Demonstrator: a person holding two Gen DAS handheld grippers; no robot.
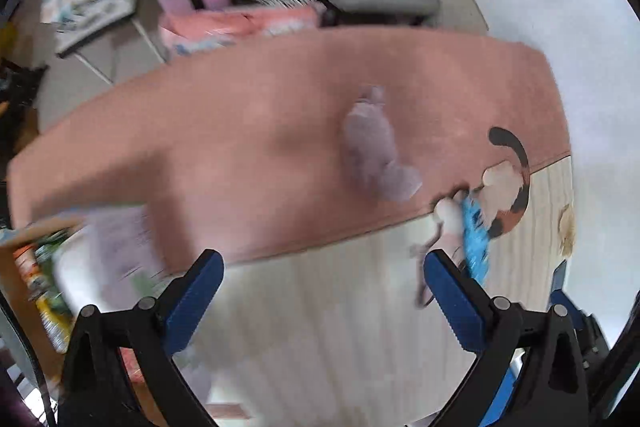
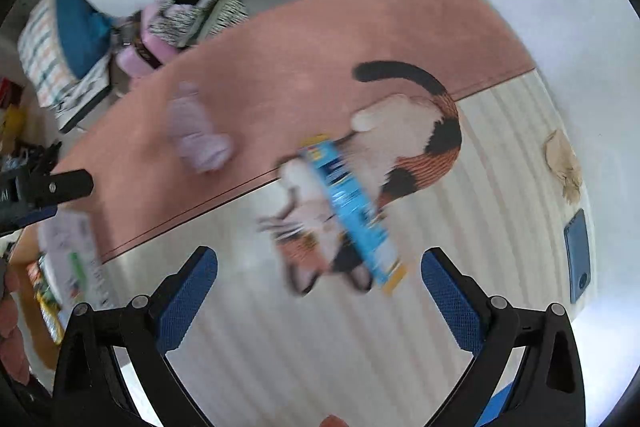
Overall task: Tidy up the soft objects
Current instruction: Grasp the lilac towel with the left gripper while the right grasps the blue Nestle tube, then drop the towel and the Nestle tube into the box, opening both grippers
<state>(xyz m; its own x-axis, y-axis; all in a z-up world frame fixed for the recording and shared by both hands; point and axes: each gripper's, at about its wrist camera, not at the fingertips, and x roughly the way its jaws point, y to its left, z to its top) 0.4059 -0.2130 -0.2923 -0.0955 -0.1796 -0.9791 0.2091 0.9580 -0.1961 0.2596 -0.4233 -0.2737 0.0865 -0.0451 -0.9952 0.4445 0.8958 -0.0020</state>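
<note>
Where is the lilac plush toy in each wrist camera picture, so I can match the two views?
Left wrist view: the lilac plush toy lies right of centre on the pink rug, up and left of the blue packet.
Right wrist view: the same toy lies left of centre on the rug, left of the packet.
Shared landmark: the calico cat picture printed on the mat.

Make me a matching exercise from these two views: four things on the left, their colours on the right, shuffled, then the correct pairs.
Things
1. soft toy
2. long packet
3. phone
4. cushion

Colours
A. dark blue
B. pale lilac
C. teal
D. bright blue with yellow ends

Pairs: 1-B, 2-D, 3-A, 4-C
</note>
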